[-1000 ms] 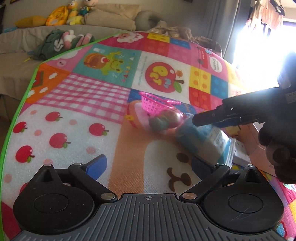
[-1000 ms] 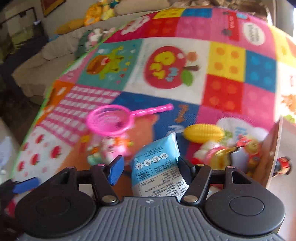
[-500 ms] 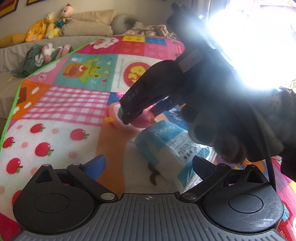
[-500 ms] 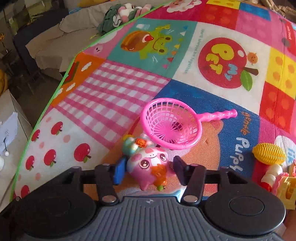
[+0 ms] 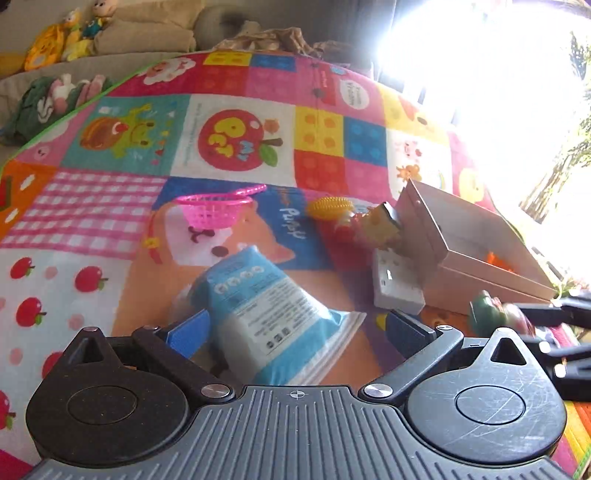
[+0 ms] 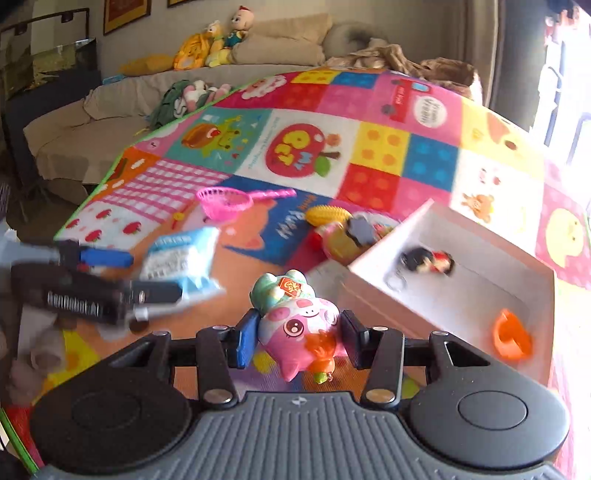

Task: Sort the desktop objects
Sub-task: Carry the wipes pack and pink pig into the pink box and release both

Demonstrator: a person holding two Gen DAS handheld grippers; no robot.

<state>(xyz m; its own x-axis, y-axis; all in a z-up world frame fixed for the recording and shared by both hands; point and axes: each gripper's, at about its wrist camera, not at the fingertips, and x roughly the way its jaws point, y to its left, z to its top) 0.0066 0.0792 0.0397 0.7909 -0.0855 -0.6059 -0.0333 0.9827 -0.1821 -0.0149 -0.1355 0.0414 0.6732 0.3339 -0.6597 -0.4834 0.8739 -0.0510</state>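
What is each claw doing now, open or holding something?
Left claw: open around the blue packet.
Right claw: closed on the pink pig toy.

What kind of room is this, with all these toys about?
Probably a home living room used as a play area. A bright children's mat covers the surface, a beige sofa with stuffed toys runs behind it, and framed pictures hang on the wall.

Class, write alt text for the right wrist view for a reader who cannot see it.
The right gripper clamps a pink pig toy above a colourful play mat, beside an open cardboard box holding a small figure and an orange piece. At left, the left gripper reaches around a blue packet.
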